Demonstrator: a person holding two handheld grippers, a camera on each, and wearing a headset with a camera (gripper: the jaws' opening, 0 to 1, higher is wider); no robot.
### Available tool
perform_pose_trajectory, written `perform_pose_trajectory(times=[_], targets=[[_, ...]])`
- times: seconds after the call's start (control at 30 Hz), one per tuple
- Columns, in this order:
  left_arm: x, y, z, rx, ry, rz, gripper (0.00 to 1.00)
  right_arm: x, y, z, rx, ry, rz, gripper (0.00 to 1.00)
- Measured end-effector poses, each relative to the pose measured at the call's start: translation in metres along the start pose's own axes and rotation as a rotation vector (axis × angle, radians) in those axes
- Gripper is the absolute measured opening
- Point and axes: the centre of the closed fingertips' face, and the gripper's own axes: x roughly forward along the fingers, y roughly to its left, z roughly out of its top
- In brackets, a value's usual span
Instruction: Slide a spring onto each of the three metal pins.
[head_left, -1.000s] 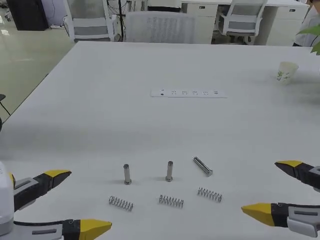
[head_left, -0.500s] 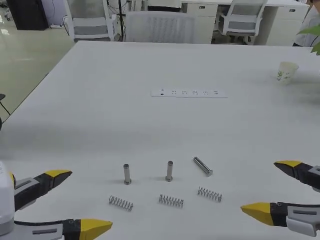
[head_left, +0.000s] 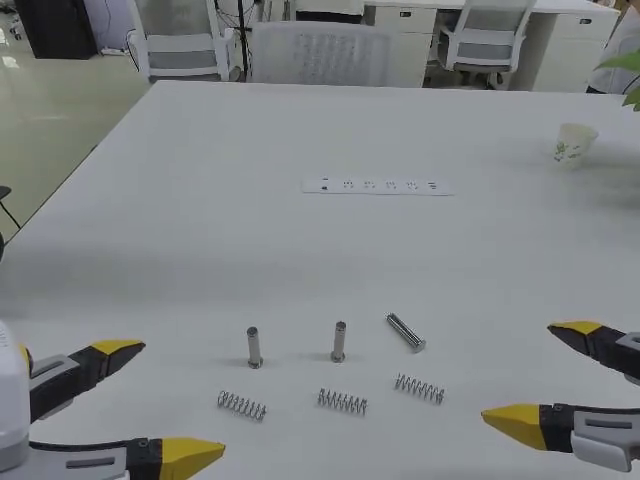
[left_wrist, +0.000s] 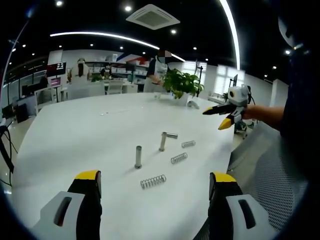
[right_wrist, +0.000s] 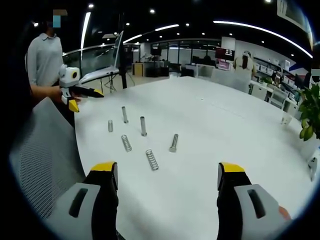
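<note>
A white desk (head_left: 300, 260) in an open office bears three silver metal pins (head_left: 339, 342), two upright and the right one lying flat. Three coiled wire springs (head_left: 342, 402) lie just nearer. Nothing has shifted since before. The yellow-tipped left claw (head_left: 165, 400) and right claw (head_left: 530, 375) hover low, both spread wide and empty.

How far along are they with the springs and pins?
Nothing is done yet: the left spring, middle spring and right spring lie loose on the table. Nothing is in hand: the left gripper and right gripper are open, empty. Left to do: the left pin, middle pin and flat-lying right pin.
</note>
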Motion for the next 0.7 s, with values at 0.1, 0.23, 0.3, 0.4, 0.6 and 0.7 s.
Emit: perform_pose_trajectory(times=[0.1, 0.23, 0.3, 0.4, 0.6, 0.7], targets=[[0.000, 0.000, 0.000, 0.001, 0.000, -0.001, 0.86, -0.001, -0.001, 0.000, 0.000, -0.001, -0.002, 0.82], [0.001, -0.001, 0.001, 0.002, 0.001, -0.002, 0.86, -0.001, -0.001, 0.001, -0.002, -0.002, -0.001, 0.82], [0.001, -0.001, 0.001, 0.003, 0.001, -0.003, 0.86, 0.000, -0.001, 0.002, -0.003, -0.003, 0.000, 0.82], [0.001, -0.002, 0.001, 0.005, 0.001, -0.002, 0.85, 0.002, -0.002, 0.005, -0.007, -0.001, 0.002, 0.82], [0.001, -0.004, 0.001, 0.007, 0.003, -0.005, 0.85, 0.010, -0.003, 0.014, -0.022, 0.001, 0.011, 0.81], [0.001, -0.004, 0.000, 0.009, 0.003, -0.005, 0.85, 0.016, -0.006, 0.020, -0.032, 0.002, 0.012, 0.79]])
